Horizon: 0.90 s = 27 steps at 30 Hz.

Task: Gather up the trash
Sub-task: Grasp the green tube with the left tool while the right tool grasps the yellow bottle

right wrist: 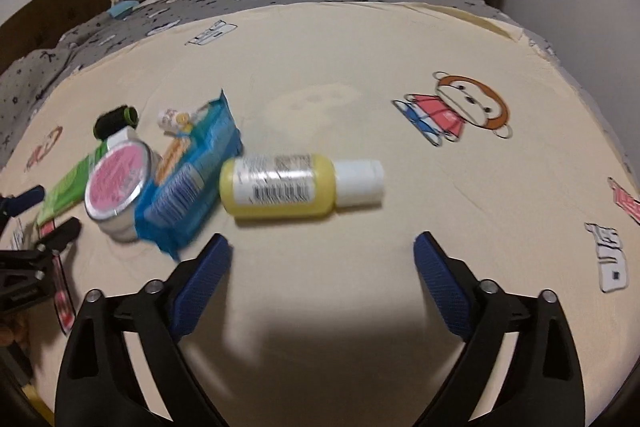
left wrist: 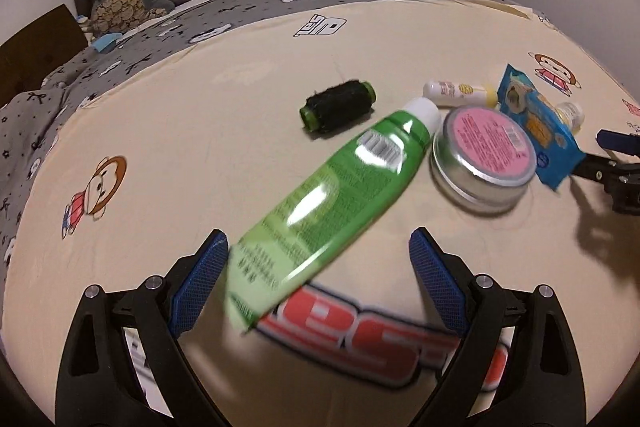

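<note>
- Trash is seen scattered on a cream printed bedsheet (right wrist: pixel 340 39): a green tube (left wrist: pixel 328 187), a round tin with a pink label (left wrist: pixel 482 157), a blue wrapper (left wrist: pixel 536 131), a yellow bottle (right wrist: pixel 288 185), a small white bottle (left wrist: pixel 452 91) and a dark spool (left wrist: pixel 338 103).
- In the left wrist view the green tube is found at centre, with its flat crimped end at lower centre, between the left gripper (left wrist: pixel 320 281) fingers, which are spread wide and touch nothing.
- The tube's long axis is set diagonally, from lower left to upper right; its white cap points to the upper right, just beside the tin.
- The tube is judged light, soft and glossy, so slipping is likely; a hold across the flat crimped end is advised.
- In the right wrist view the yellow bottle is seen at centre, lying on its side, long axis left to right, white cap pointing right.
- The bottle is judged light, fairly stiff and prone to rolling; a hold across its labelled body is advised.
- The right gripper (right wrist: pixel 322 263) is held spread and empty, near the bottle but apart from it.
</note>
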Tool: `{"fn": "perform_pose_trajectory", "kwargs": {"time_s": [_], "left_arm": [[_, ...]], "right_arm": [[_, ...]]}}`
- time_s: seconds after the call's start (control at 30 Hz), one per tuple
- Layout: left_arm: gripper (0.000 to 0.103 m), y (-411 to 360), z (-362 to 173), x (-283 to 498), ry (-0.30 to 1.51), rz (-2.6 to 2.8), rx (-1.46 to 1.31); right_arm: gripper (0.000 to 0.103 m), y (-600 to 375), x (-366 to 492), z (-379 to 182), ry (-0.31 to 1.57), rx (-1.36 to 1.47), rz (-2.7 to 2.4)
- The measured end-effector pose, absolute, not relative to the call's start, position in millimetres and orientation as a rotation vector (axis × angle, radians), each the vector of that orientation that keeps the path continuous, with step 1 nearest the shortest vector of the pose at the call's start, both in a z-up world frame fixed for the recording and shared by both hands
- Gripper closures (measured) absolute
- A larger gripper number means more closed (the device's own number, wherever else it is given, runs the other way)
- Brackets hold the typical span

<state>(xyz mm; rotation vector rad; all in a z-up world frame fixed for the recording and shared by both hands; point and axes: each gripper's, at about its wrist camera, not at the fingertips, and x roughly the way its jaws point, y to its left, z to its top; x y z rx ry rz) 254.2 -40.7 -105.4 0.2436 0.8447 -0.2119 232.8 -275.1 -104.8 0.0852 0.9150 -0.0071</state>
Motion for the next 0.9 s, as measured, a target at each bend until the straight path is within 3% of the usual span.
{"fn": "perform_pose_trajectory", "kwargs": {"time_s": [0.33, 0.47, 0.57, 0.8, 0.9], "left_arm": [[0.015, -63, -108, 289, 0.867, -0.265, 0.264], [0.017, -62, -110, 301, 0.891, -0.300, 0.225], [0.030, -62, -112, 307, 0.905, -0.344, 0.200], [0.059, -76, -108, 288, 0.880, -0.366, 0.272], [0.063, -77, -105, 276, 0.879, -0.361, 0.275]], "right_arm": [[0.005, -278, 260, -107, 0.915, 0.120, -0.025], [0.010, -278, 265, -108, 0.910, 0.124, -0.018], [0.018, -279, 267, -108, 0.906, 0.125, -0.011], [0.018, -281, 261, -104, 0.881, 0.138, 0.004], [0.018, -281, 253, -101, 0.876, 0.125, 0.008]]}}
